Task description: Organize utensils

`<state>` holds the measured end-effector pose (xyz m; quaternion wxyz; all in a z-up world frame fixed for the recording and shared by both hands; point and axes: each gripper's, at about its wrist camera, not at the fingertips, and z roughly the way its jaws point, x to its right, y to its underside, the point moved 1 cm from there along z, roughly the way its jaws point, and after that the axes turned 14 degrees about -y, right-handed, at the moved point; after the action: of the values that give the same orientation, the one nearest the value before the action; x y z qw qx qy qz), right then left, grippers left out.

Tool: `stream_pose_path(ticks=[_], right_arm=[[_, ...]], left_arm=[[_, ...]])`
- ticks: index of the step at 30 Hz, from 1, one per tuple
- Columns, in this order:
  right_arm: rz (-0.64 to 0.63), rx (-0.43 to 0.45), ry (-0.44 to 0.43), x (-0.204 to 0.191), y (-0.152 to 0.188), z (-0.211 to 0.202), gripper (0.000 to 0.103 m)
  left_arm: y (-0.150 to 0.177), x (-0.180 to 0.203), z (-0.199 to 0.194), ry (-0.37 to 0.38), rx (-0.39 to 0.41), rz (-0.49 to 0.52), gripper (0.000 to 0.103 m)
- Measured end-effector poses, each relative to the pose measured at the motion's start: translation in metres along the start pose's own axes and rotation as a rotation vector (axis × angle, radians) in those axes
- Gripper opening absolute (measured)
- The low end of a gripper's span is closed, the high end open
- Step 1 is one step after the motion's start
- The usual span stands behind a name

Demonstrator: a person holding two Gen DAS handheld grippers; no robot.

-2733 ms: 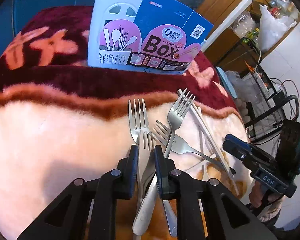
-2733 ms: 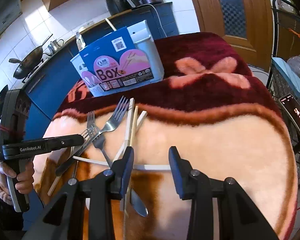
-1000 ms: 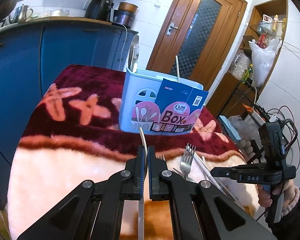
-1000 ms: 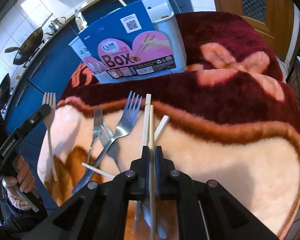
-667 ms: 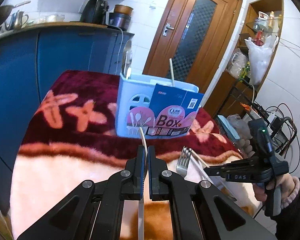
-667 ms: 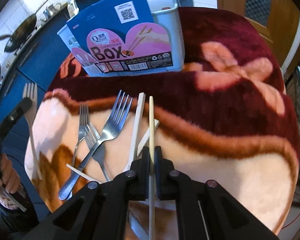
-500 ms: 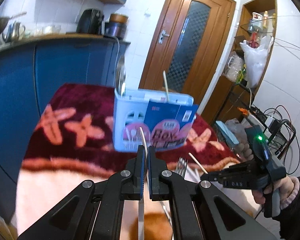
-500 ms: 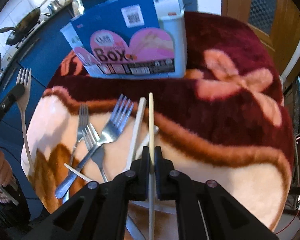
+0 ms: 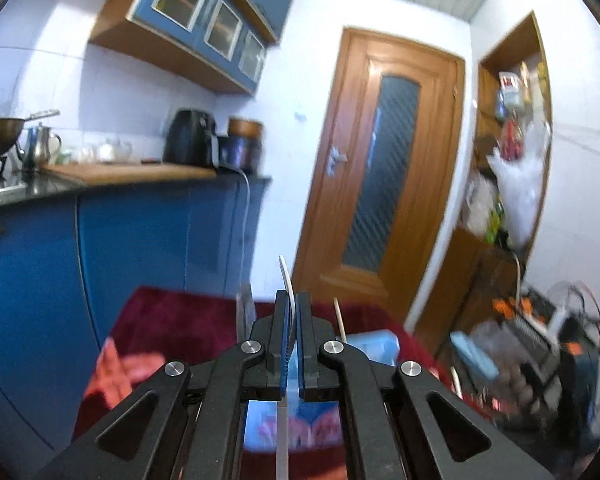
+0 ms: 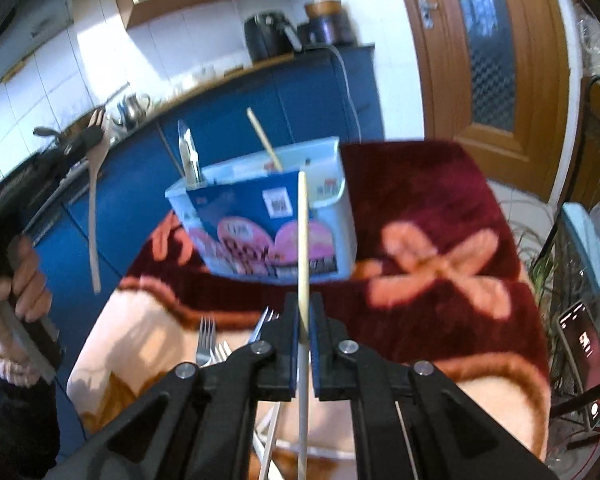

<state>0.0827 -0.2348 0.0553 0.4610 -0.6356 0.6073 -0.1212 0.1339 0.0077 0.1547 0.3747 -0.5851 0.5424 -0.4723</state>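
Observation:
My left gripper (image 9: pixel 291 296) is shut on a metal fork (image 9: pixel 283 436), seen edge-on between the pads and held high above the table. In the right wrist view the same fork (image 10: pixel 94 200) hangs tines-up from the left gripper (image 10: pixel 88 136) at the far left. My right gripper (image 10: pixel 303 300) is shut on a pale chopstick (image 10: pixel 302 236) that points at the pale blue utensil holder (image 10: pixel 340 216) with its blue "Box" label. The holder has a chopstick (image 10: pixel 264 140) and a metal utensil (image 10: pixel 188 156) standing in it. Forks (image 10: pixel 206 340) and chopsticks (image 10: pixel 269 436) lie on the blanket under my right gripper.
A maroon and peach blanket (image 10: pixel 440 216) covers the table. Blue kitchen cabinets (image 9: pixel 148 248) stand behind it and a wooden door (image 9: pixel 384 176) to the right. A phone (image 10: pixel 584 344) and a wire rack sit off the table's right edge. A person's hand (image 10: pixel 24 272) grips the left tool.
Both grippers have risen and tipped upward with their utensils. The chopstick has come off the blanket. The holder has dropped low in the left view, behind the fingers.

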Motion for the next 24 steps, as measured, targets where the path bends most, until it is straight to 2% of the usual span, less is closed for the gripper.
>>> stream_pose_path(ticks=[6,13,18,24], right_arm=[[-0.008,0.086,-0.046,0.002,-0.001,-0.006,0.006],[-0.049,0.150,-0.031,0.000,-0.006,-0.009,0.006],[-0.106,0.194,-0.004,-0.005,-0.015,-0.012,0.006],[-0.151,0.231,0.009,-0.010,-0.039,-0.006,0.006]], left_arm=[[-0.025,-0.004,0.025,-0.034,0.112,-0.088,0.002],[-0.029,0.005,0.058,-0.112,0.215,-0.131,0.003],[-0.013,0.012,0.081,-0.161,0.224,-0.135,0.003],[0.016,0.016,0.094,-0.143,0.180,-0.099,0.003]])
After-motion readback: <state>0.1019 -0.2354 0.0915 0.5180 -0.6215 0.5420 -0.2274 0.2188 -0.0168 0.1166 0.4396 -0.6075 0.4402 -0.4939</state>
